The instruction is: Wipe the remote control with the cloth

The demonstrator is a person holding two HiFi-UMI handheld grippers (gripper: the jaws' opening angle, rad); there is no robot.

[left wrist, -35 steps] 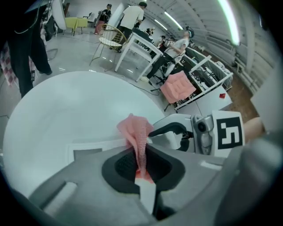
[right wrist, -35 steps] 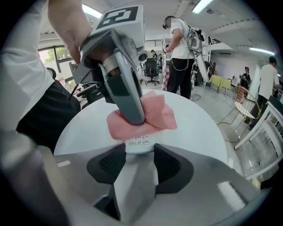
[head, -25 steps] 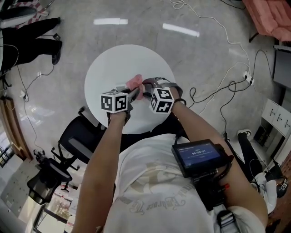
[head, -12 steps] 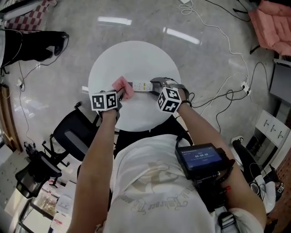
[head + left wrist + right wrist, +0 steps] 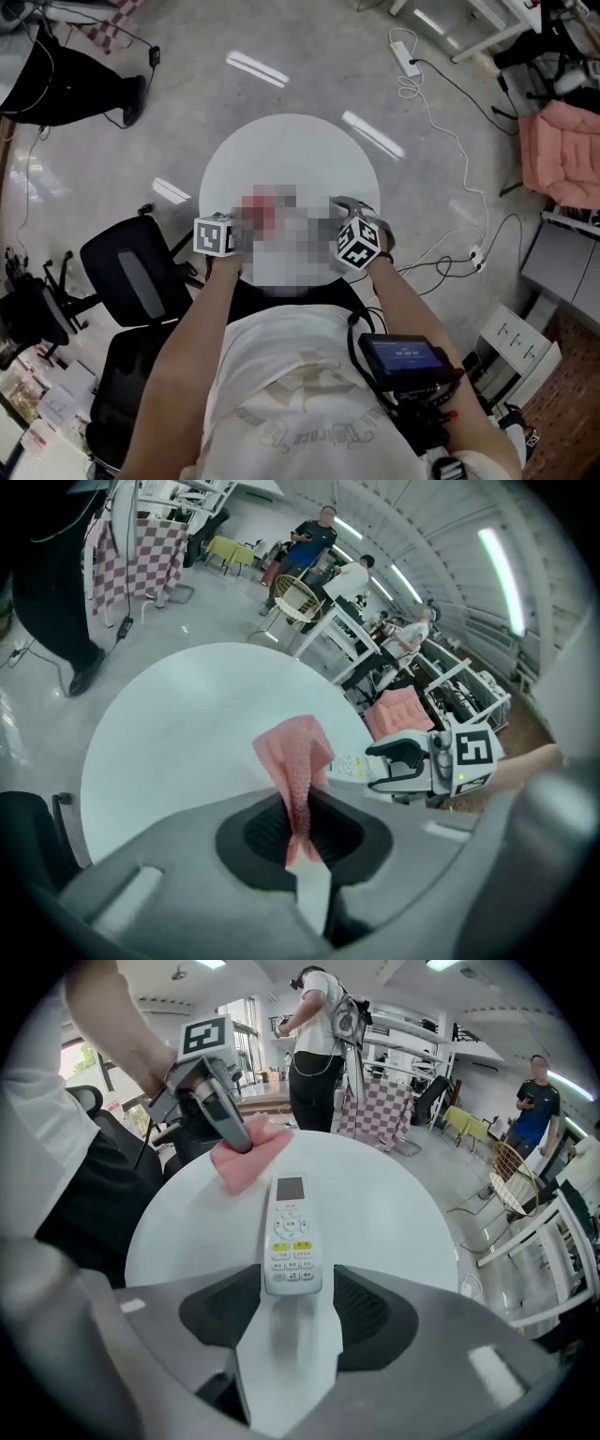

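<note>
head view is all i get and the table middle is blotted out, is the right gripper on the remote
observer: The right gripper view shows the remote control lying flat on the table, its near end between the right gripper jaws, which are opening and not pressing it.
operator: does the left gripper have the cloth
observer: Yes, the left gripper view shows the left gripper shut on the pink cloth.
operator: is the cloth over the buttons
observer: No. In the right gripper view it sits by the remote control's screen end, off to the left; the buttons are uncovered.
</note>
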